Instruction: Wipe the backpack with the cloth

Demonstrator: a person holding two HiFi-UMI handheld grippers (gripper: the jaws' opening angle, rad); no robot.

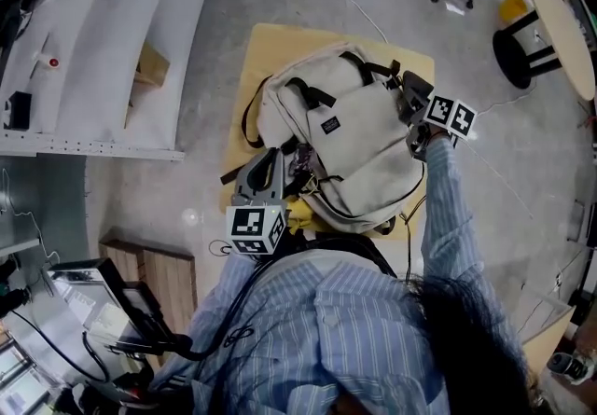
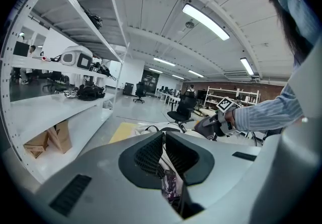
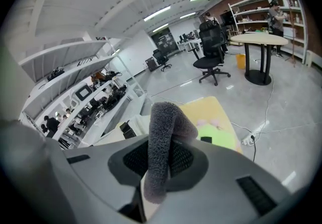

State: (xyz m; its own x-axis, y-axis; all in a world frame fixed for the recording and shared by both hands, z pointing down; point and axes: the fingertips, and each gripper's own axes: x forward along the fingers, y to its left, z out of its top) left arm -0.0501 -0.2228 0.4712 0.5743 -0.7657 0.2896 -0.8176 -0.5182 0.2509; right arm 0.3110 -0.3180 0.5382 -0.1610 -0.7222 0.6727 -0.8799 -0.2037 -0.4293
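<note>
Looking down, we see the backpack [image 1: 345, 138] on the tabletop [image 1: 244, 68] between our tools. The right tool [image 1: 411, 113] pinches the cloth [image 3: 162, 140] at its right edge; the left tool [image 1: 291, 169] clamps patterned fabric [image 2: 170, 185] opposite.

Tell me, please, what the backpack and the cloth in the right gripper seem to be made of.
The backpack looks like cream woven canvas or a similar fabric: matte, softly creased, with black webbing straps. The cloth, clamped in the right gripper's jaws, is grey with a fuzzy pile, probably microfibre or terry.
</note>
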